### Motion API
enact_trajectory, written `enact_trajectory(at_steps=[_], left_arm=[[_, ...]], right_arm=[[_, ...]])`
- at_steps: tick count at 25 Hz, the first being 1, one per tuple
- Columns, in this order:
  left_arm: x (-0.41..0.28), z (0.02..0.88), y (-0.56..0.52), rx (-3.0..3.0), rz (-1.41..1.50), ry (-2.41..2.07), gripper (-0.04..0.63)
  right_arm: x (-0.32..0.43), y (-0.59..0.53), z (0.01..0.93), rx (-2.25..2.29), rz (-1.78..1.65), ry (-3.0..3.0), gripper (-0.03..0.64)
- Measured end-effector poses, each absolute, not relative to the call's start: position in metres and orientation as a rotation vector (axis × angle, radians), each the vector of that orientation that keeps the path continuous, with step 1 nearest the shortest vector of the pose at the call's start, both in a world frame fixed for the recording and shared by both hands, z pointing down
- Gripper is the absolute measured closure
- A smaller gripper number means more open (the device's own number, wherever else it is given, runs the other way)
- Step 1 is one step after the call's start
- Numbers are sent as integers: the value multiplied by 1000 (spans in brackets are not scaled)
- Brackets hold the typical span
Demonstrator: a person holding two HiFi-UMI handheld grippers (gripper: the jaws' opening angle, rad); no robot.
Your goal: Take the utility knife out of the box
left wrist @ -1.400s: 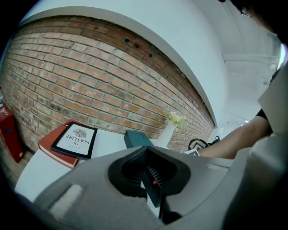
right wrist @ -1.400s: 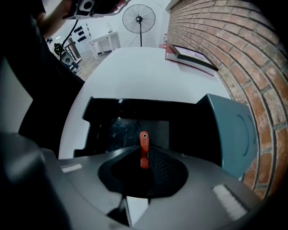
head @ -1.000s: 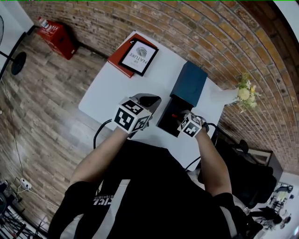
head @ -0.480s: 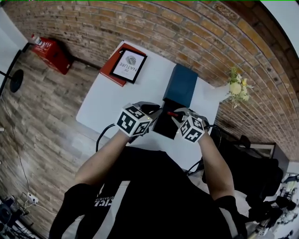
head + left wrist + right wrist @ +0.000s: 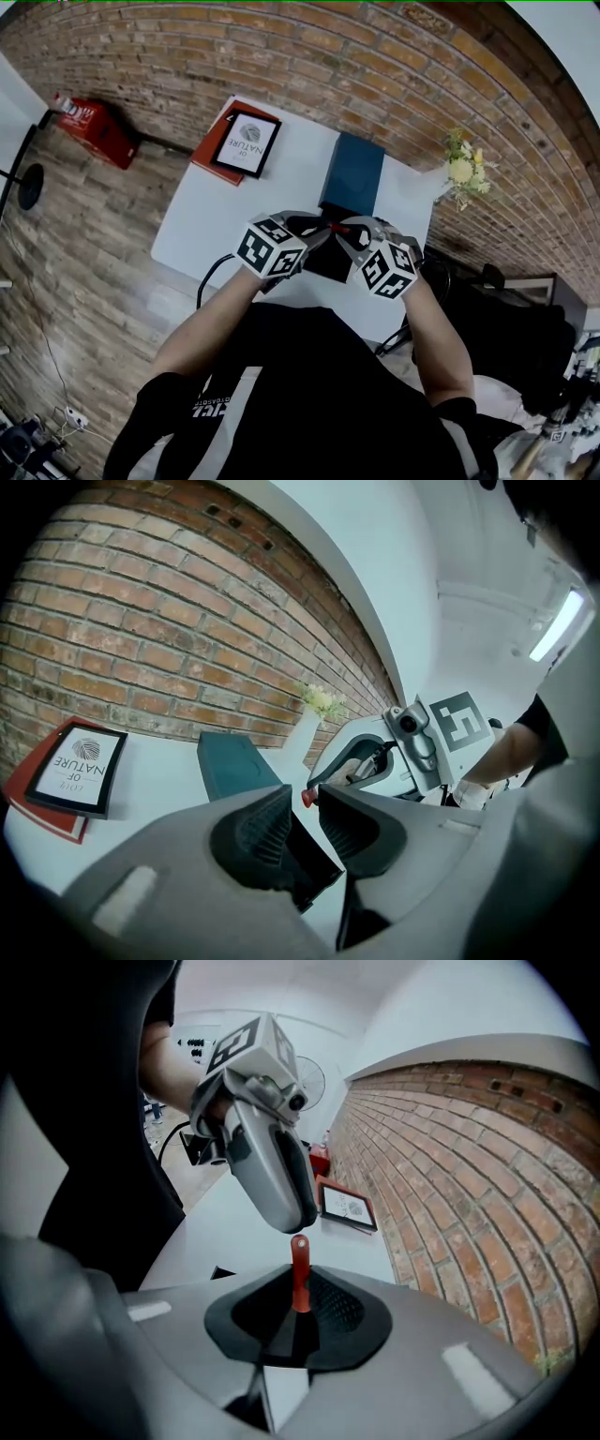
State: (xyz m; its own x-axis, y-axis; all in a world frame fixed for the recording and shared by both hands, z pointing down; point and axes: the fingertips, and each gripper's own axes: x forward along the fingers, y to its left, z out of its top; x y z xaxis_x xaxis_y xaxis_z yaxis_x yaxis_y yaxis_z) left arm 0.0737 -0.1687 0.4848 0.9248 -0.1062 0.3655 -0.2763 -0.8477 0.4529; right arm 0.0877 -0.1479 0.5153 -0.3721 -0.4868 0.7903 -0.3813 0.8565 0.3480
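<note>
Two hand-held grippers, one knife. Right hand-held gripper (image 5: 343,231) pinches one slim red utility knife (image 5: 300,1269) between its pads; the knife's end sticks out past the fingertips. The knife is in the air, out of the one open black box (image 5: 328,262) and above it. Left hand-held gripper (image 5: 317,228) has its jaws slightly spread with nothing gripped, its tip just beside the knife's free end, not touching. One teal rectangular lid (image 5: 352,173) lies just beyond the black box on the white surface (image 5: 216,206). One red book (image 5: 211,155) at the far left corner with one black-framed print (image 5: 246,143) on top. One white vase of yellow flowers (image 5: 459,173) at the right edge.
</note>
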Motion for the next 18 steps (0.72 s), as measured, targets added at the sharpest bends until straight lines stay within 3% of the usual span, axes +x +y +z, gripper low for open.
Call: enact_trajectory(at_steps=[10,18], left_arm=[[78,468,-165,2594,386,-227,508],[73,464,-168,2594,362,-242,563]], right_arm=[[75,-148,494,676,-210,-2047,563],[68,-150,487,693,-229,-2069,563]])
